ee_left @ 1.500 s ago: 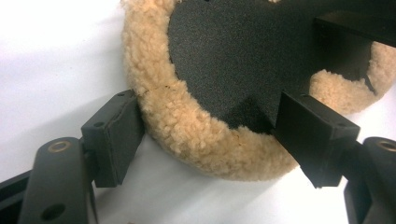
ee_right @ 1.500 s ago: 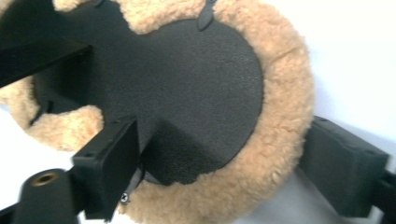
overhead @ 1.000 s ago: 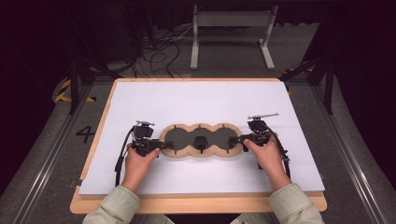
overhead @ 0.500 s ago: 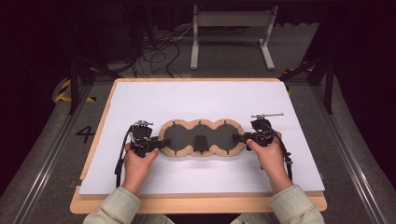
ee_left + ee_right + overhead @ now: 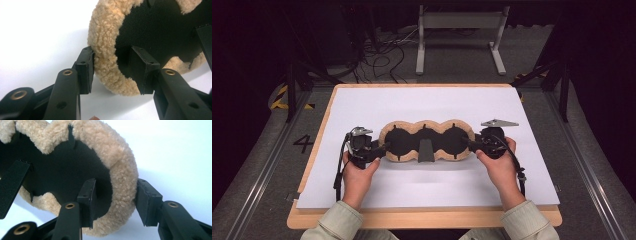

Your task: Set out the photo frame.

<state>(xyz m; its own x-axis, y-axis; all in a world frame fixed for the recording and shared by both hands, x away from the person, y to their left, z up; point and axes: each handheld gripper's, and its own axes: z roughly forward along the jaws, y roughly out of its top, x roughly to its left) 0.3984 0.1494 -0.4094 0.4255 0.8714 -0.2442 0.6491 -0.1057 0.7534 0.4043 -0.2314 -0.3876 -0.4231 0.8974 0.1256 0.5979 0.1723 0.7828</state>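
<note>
Both hands have barely shifted since earlier. My left hand-held gripper [image 5: 110, 72] and right hand-held gripper [image 5: 116, 202] straddle the fleece pad's [image 5: 427, 141] ends, jaws released, not clamped. Gripping and lifting remain.

Pale khaki sleeves at both wrists, black left gripper [image 5: 379, 150] and right gripper [image 5: 471, 144] with brass-ringed holes, trailing black cables, grey three-cornered top plates.
</note>
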